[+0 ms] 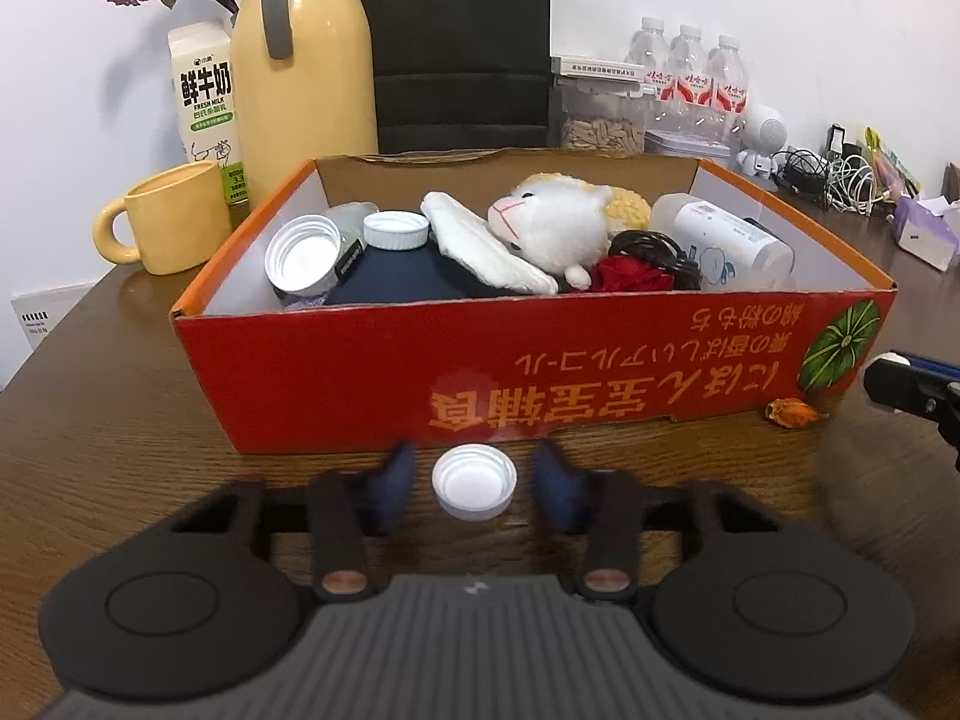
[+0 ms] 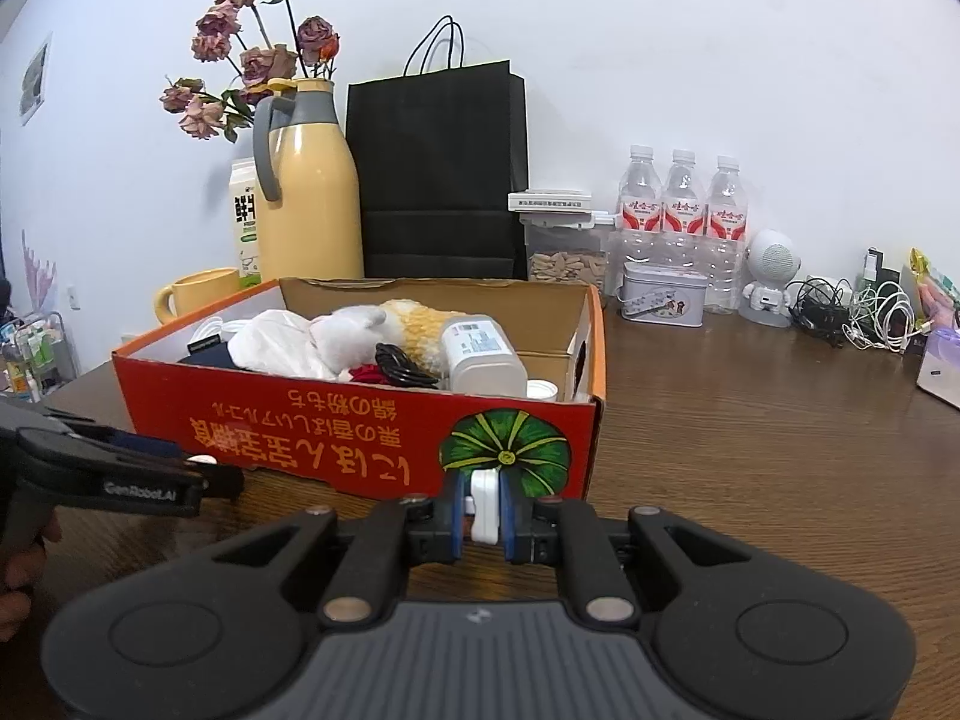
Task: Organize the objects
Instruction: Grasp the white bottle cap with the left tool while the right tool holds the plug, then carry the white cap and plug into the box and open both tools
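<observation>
A white bottle cap (image 1: pixel 474 483) lies open side up on the wooden table, just in front of the red cardboard box (image 1: pixel 540 372). My left gripper (image 1: pixel 474 480) straddles the cap, with a narrow gap between each blue pad and the cap's rim. The box holds a plush sheep (image 1: pixel 552 222), a white cloth (image 1: pixel 480 240), two white lids, a navy item, a black cable and a white bottle (image 1: pixel 726 246). My right gripper (image 2: pixel 485 507) is shut on a small white object (image 2: pixel 485 495) near the box's front right corner (image 2: pixel 576 438). The left gripper (image 2: pixel 150 471) shows at the left edge of the right wrist view.
Behind the box stand a yellow mug (image 1: pixel 174 216), a milk carton (image 1: pixel 204 102), a yellow jug (image 1: pixel 306 60) and a black paper bag (image 2: pixel 438 168). Water bottles (image 2: pixel 684 222), a tin, cables (image 2: pixel 852 312) and a tissue box line the back right. A dried orange scrap (image 1: pixel 792 411) lies by the box.
</observation>
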